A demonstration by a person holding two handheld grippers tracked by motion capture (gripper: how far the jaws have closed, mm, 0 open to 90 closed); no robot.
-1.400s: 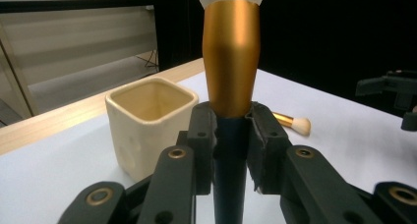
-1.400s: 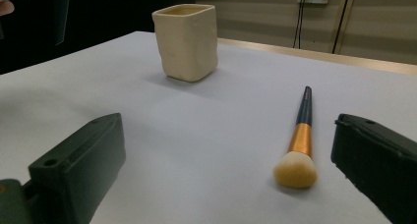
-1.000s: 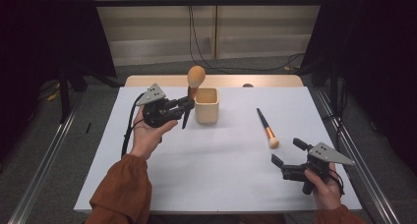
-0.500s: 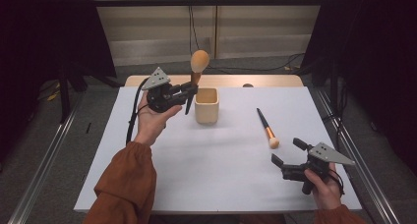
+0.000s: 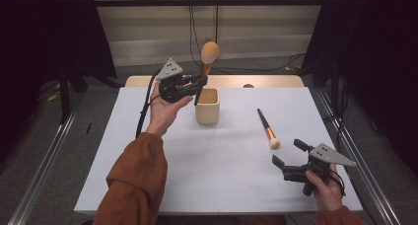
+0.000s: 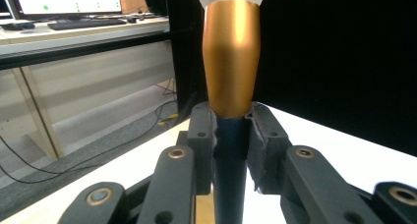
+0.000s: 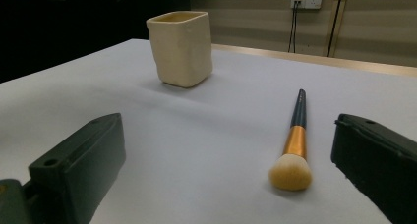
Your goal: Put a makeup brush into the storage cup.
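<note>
Between the left claw [image 5: 198, 85] pads: brush [image 5: 208, 57], upright.

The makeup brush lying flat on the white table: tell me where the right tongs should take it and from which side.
Grip the slim dark handle of the black-and-copper makeup brush, probably just behind the copper ferrule. Come from above, jaws straddling the handle, since it lies flat. Avoid the soft bristle head. The right tongs are open.

Large makeup brush [image 5: 206, 63] with copper ferrule and dark handle, upright, bristles up, handle end just above cream square cup [image 5: 207, 106], second smaller brush [image 5: 266, 128] lying flat on worktop
</note>
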